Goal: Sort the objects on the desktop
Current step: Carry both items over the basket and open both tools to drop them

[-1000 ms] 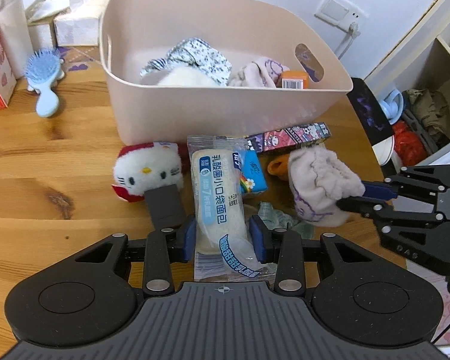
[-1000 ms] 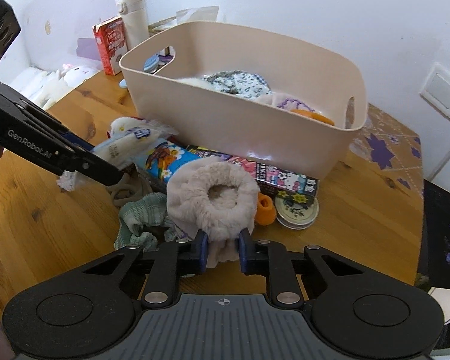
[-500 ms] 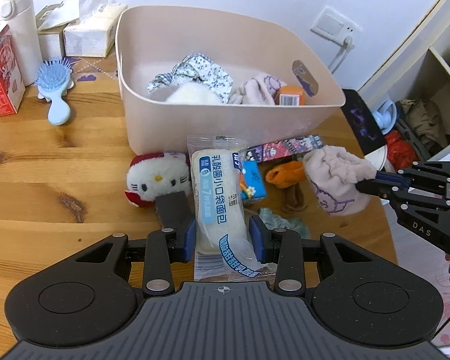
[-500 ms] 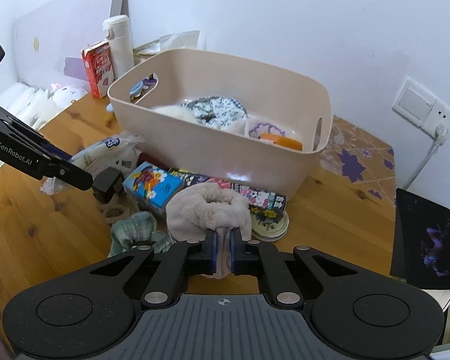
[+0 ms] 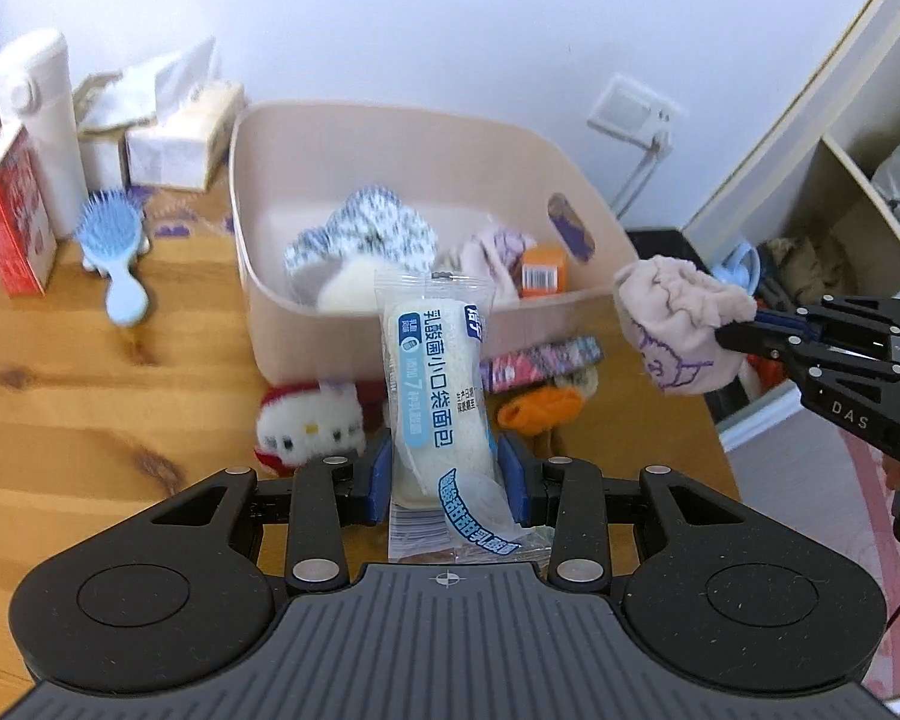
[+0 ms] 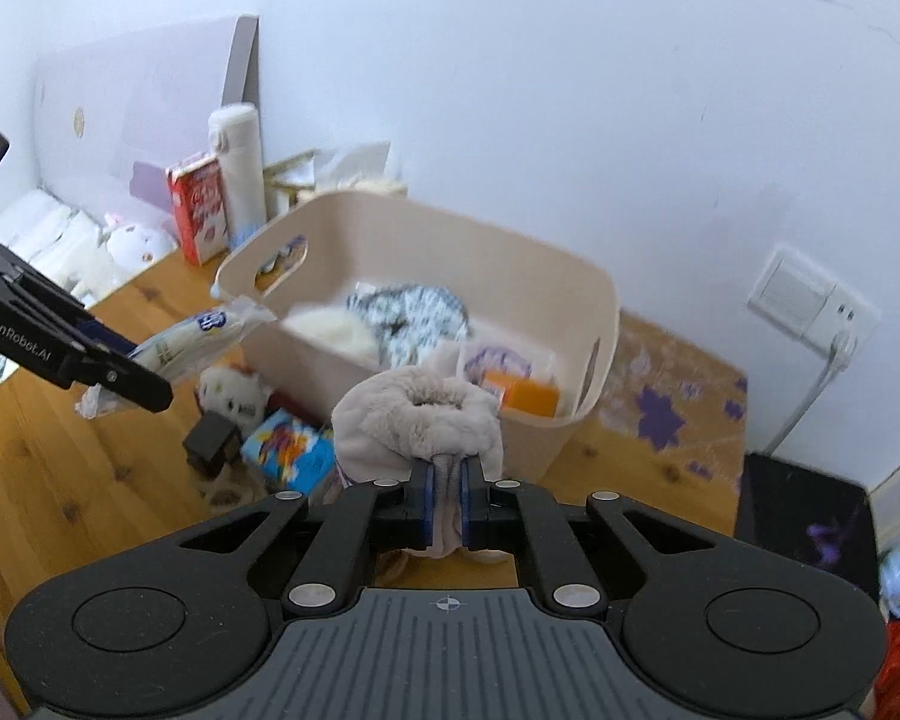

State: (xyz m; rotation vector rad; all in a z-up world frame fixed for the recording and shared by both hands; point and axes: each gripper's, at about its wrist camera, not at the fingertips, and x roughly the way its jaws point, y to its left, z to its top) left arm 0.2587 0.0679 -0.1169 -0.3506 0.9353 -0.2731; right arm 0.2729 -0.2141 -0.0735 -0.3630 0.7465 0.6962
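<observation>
My left gripper [image 5: 444,474] is shut on a clear-wrapped bread packet [image 5: 438,384] and holds it in the air in front of the beige bin [image 5: 306,324]; the packet also shows in the right wrist view [image 6: 198,342]. My right gripper [image 6: 444,501] is shut on a fluffy pink sock [image 6: 420,420] and holds it up near the bin's near right corner [image 6: 576,420]; the sock also shows in the left wrist view [image 5: 678,324]. The bin holds a patterned cloth [image 5: 366,234], a pink cloth and an orange box [image 5: 543,270].
On the wooden table [image 5: 90,390] in front of the bin lie a Hello Kitty plush [image 5: 312,426], a patterned flat box [image 5: 540,360], an orange item [image 5: 540,411] and a blue packet [image 6: 288,450]. A blue hairbrush [image 5: 114,258], red carton, white flask and tissue boxes stand at the left.
Both grippers have risen from the table with their loads. The bread packet and the pink sock are now higher, near the level of the bin's rim.
</observation>
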